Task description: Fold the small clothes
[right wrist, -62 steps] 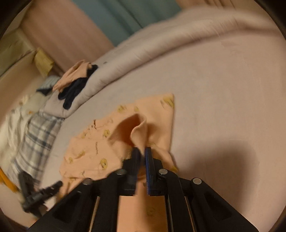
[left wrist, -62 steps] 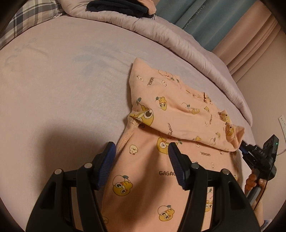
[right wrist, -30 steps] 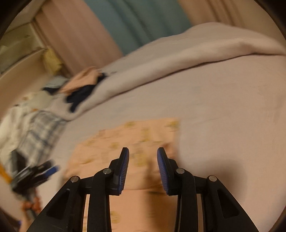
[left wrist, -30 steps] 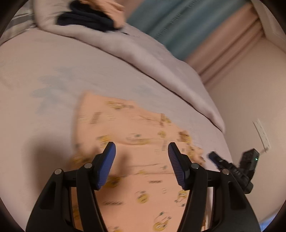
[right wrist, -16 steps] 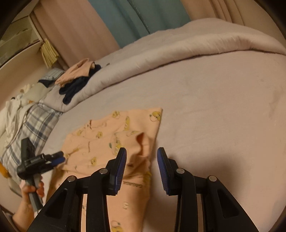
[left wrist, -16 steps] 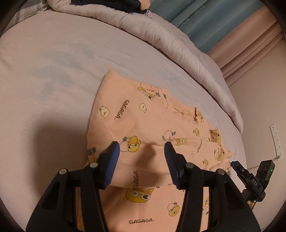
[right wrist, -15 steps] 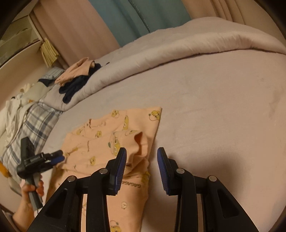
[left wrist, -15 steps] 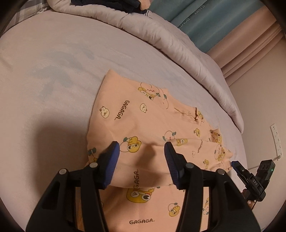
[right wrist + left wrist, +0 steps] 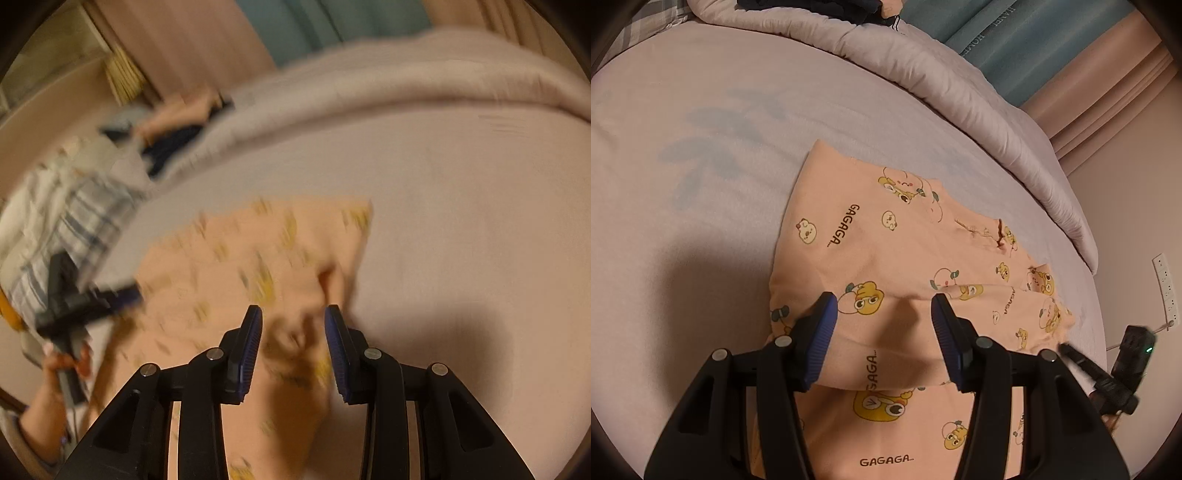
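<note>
At the centre of the left wrist frame, a peach garment (image 9: 894, 258) printed with yellow cartoon figures and the word GAGAGA was found lying on a pale lilac bed sheet (image 9: 701, 147). The near part of the garment was seen folded over, its folded edge running across the lower middle of the frame. The left gripper (image 9: 882, 317) was held above that fold with its jaws moderately apart; the blue pads (image 9: 820, 332) were not seen pressing on the cloth, and nothing was gripped. A rolled duvet (image 9: 960, 92) was noted along the upper right of the frame, with dark clothing (image 9: 812, 7) on it at the top edge and teal curtains (image 9: 1034, 44) behind. The right gripper (image 9: 1075, 358) was visible at the lower right edge, just beside the garment's right corner.

In the right wrist frame, which was blurred, the garment (image 9: 229, 266) occupied the centre and lower middle. The right gripper (image 9: 293, 325) was positioned over a raised fold of cloth near the garment's right edge; its jaws stood narrowly apart, and no cloth was seen clamped between the pads. The left gripper (image 9: 129, 295) was observed at the left of the frame, carried in a hand (image 9: 66, 362). A plaid fabric (image 9: 70, 229) was recorded at the upper left.
</note>
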The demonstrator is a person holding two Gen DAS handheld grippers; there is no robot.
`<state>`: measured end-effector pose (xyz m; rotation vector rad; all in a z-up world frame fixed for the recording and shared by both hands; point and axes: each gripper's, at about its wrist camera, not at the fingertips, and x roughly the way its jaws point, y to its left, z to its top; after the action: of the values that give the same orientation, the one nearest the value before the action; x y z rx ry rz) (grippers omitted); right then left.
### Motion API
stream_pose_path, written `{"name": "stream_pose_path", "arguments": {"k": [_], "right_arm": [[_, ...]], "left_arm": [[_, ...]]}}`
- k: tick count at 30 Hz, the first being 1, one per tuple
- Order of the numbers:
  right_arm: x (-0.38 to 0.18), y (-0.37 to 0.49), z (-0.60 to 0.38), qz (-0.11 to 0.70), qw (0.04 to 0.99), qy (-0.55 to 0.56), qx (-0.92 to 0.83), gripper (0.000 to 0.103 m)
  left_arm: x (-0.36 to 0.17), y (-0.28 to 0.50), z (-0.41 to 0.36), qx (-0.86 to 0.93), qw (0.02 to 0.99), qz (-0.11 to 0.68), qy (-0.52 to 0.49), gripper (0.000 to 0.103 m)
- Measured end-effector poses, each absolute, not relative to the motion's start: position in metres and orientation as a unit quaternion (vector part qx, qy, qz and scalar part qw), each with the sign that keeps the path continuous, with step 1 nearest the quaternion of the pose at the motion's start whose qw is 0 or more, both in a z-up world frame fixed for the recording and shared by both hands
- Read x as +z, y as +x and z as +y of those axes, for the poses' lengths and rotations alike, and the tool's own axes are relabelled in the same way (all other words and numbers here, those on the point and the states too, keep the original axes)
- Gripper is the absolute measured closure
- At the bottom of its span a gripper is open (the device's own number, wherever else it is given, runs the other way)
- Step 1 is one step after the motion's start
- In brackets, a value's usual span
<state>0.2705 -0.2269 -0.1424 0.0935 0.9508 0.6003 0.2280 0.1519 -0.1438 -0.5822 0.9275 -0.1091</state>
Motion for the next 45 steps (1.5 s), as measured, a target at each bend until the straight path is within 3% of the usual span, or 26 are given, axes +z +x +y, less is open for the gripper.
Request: {"name": "stream_pose_path", "arguments": {"k": [2,12,18,22,28,45], "right_arm": [[-0.142,0.261,-0.224,0.445,0.857,-0.001,0.261,0.067],[-0.119,0.223,-0.219,0.406,0.874,0.011,0.266,0.067],[-0.122,0.196,-0.219,0.417,0.859,0.022,0.296,0.067],[-0.122,0.182,-0.226,0.433,0.85,0.03,0.297,0.061],[-0.127,0.16,-0.233,0.453,0.839,0.041,0.299,0.052],[-0.14,0.134,-0.248,0.485,0.818,0.09,0.296,0.052]], "left_arm": [[-0.145,0.227,0.154,-0.054,0.852,0.442,-0.277,0.051],[-0.131,0.196,0.151,-0.038,0.865,0.438,-0.241,0.051],[-0.128,0.142,0.152,-0.032,0.868,0.437,-0.234,0.044],[-0.131,0.108,0.152,-0.027,0.865,0.444,-0.232,0.038],[-0.138,0.063,0.16,-0.017,0.855,0.454,-0.251,0.031],[-0.149,0.001,0.194,-0.06,0.824,0.451,-0.338,0.03]]}}
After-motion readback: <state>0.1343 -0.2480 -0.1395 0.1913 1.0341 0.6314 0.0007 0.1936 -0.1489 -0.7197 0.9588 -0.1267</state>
